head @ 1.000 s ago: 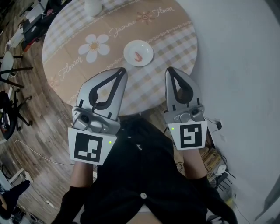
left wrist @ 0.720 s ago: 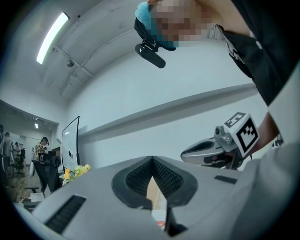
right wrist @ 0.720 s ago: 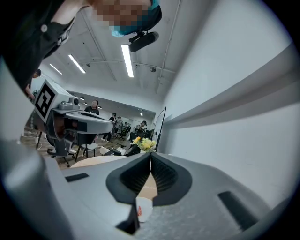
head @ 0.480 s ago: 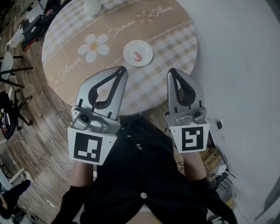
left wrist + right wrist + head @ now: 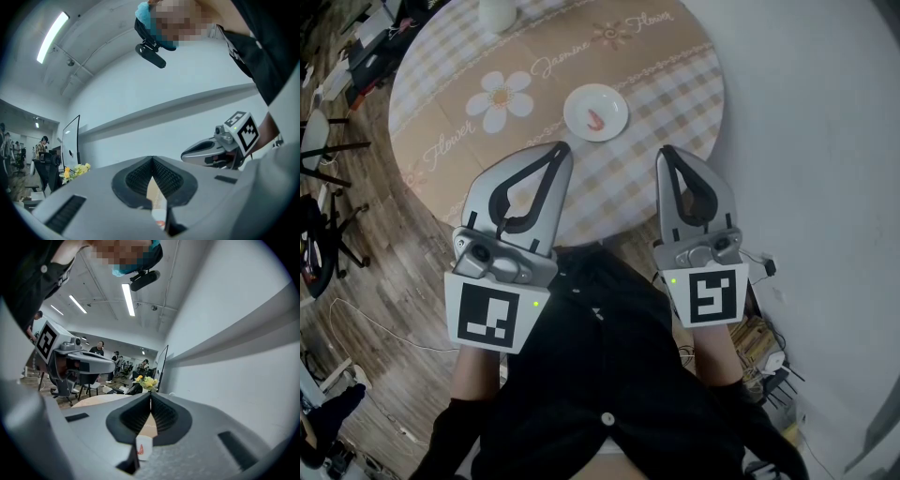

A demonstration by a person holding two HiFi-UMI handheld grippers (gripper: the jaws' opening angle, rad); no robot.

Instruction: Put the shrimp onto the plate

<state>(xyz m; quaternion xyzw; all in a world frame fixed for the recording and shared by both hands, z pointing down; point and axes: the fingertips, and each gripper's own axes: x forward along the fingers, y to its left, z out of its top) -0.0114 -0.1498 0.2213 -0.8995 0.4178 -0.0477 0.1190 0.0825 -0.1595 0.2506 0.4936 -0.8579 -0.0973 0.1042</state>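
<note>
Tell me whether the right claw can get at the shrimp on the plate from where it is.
Probably yes. The shrimp lies open on the plate, and only bare tablecloth lies between it and the right claw. The claw is shut, so it would have to open first.

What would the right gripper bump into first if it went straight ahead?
Probably the table, just right of the plate holding the shrimp. Nothing nearer blocks the right gripper, but depth is unclear.
</note>
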